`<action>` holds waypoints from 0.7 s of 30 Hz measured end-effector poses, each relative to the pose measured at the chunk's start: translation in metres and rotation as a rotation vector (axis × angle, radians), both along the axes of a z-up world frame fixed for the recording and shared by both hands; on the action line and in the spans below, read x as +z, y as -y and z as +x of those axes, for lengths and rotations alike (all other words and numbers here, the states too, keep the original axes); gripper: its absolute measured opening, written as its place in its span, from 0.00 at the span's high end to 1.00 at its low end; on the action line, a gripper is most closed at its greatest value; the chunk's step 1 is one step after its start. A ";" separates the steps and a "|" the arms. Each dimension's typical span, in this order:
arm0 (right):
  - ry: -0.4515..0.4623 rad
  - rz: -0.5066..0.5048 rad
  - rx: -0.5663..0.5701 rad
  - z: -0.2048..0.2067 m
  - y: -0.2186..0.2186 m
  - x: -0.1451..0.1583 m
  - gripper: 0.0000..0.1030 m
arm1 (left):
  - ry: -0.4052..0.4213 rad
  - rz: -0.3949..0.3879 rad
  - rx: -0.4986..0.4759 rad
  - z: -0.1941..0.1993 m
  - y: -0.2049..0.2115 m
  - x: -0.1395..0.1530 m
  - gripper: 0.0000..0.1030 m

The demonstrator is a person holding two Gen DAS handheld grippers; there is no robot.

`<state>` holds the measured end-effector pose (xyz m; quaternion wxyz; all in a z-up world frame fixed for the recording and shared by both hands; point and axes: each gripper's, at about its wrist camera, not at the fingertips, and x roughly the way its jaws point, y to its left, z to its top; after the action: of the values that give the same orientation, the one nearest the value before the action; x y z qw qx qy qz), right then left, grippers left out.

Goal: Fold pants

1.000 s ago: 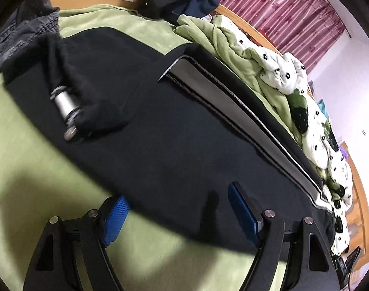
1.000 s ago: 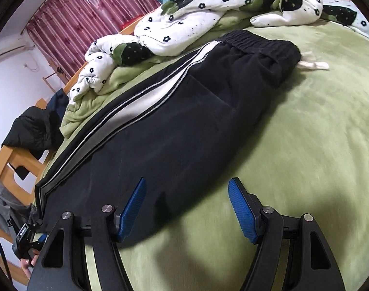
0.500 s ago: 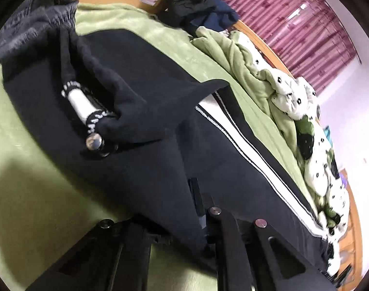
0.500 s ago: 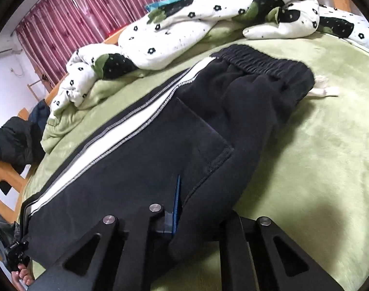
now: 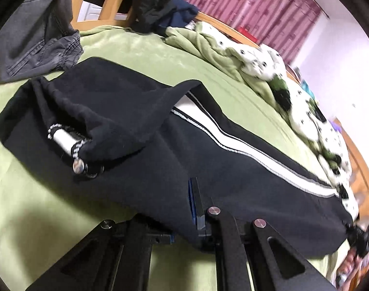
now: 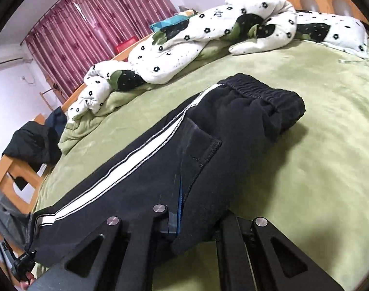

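black pants (image 6: pixel 160 169) with a white side stripe (image 6: pixel 126 169); green bedspread (image 6: pixel 305 145); white quilt (image 6: pixel 184 43) with black flowers; maroon curtains (image 6: pixel 87 19).

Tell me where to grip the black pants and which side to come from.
Grip the near long edge of the pants, coming in low from the bare sheet side. That edge lies loose, and both the left gripper and right gripper already pinch it.

Both cameras sit low and close over the green-blanketed bed (image 5: pixel 145 55), each looking forward along its own fingers. The left wrist view faces the cuff end of the black white-striped fleece pants (image 5: pixel 233 160); the right wrist view faces the waistband end (image 6: pixel 160 160). Both share the pants and the flower-print white quilt (image 6: pixel 184 48).
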<state>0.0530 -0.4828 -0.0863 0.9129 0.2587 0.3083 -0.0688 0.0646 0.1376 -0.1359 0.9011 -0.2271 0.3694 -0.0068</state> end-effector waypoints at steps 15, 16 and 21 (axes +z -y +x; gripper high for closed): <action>0.009 -0.025 -0.099 -0.053 0.056 -0.023 0.41 | -0.067 0.018 -0.040 -0.060 0.009 -0.009 0.42; 0.013 -0.020 -0.124 -0.046 0.065 -0.024 0.38 | -0.062 0.036 -0.030 -0.065 0.012 -0.007 0.41; -0.041 0.128 -0.196 -0.005 0.106 -0.050 0.26 | -0.054 0.125 0.034 -0.086 0.021 -0.002 0.41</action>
<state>0.0476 -0.5884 -0.1358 0.8769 0.3438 0.3039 -0.1431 -0.0214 0.1167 -0.1379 0.9031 -0.1766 0.3896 0.0377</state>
